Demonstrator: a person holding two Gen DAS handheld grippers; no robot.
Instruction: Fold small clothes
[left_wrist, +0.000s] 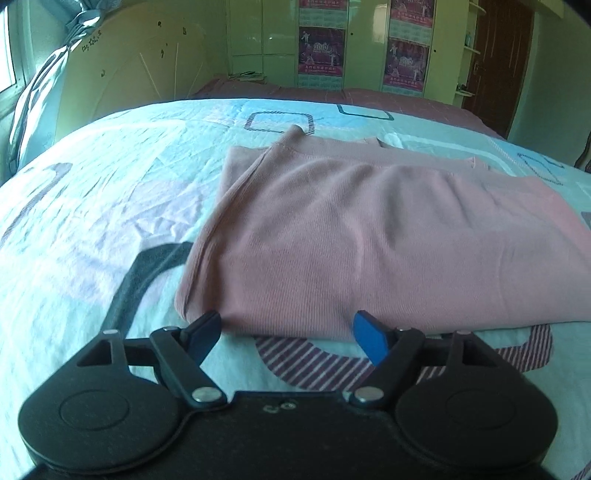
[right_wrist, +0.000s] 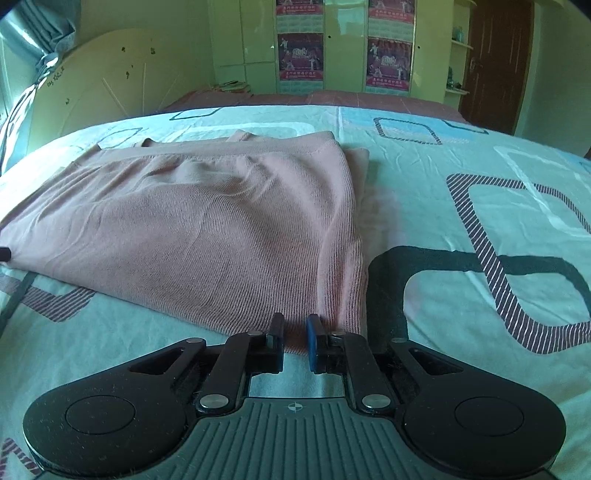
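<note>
A pink ribbed knit garment (left_wrist: 369, 236) lies folded on the bed. My left gripper (left_wrist: 286, 326) is open, its fingertips just at the garment's near edge by its left corner, holding nothing. In the right wrist view the same garment (right_wrist: 207, 229) lies left of centre. My right gripper (right_wrist: 295, 332) has its jaws a narrow gap apart at the garment's near right corner, with the pink hem lying between the tips; I cannot tell if it pinches the cloth.
The bed has a light blue bedspread (left_wrist: 92, 206) with dark rounded-square patterns (right_wrist: 517, 258). A cream headboard (left_wrist: 140, 66) and curtain stand at the left. Wardrobes with posters (left_wrist: 321, 51) and a brown door (right_wrist: 495, 62) are beyond the bed.
</note>
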